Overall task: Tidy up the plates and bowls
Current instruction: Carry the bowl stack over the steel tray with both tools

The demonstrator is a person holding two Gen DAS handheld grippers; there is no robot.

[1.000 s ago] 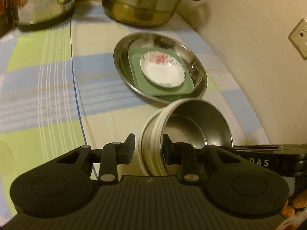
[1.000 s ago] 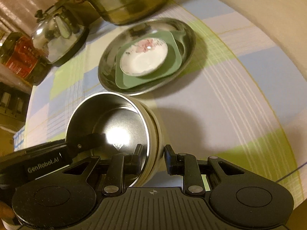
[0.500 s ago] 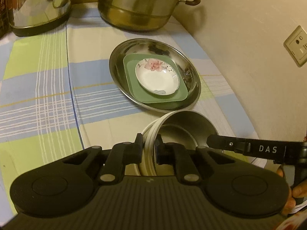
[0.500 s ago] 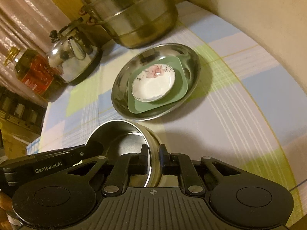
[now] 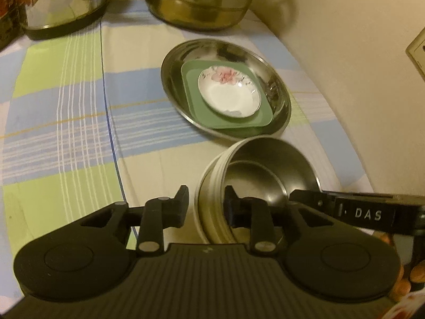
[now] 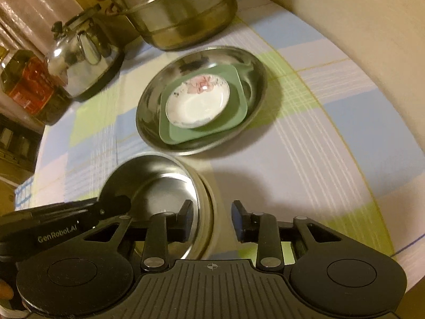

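A steel bowl point(image 5: 265, 164) with a cream outer wall sits on the checked cloth, close in front of both grippers. My left gripper point(image 5: 206, 203) straddles its left rim, one finger outside and one inside. Its jaws are opening and the outer pad stands off the wall. My right gripper point(image 6: 212, 219) straddles the right rim of the same bowl point(image 6: 159, 183). Its jaws are also opening, and there is a gap at the outer finger. Beyond lies a steel plate point(image 5: 220, 50) holding a green square plate point(image 5: 239, 122) and a white floral dish point(image 5: 228, 95).
A large steel pot point(image 5: 202, 2) and a kettle point(image 5: 63, 2) stand at the back of the table. An oil bottle point(image 6: 26, 85) is at the far left. The wall with a socket point(image 5: 417, 45) runs close along the right side.
Both grippers pinched the bowl's rim half a second ago. Both pairs of jaws have since spread apart, and the bowl stays in place between them.
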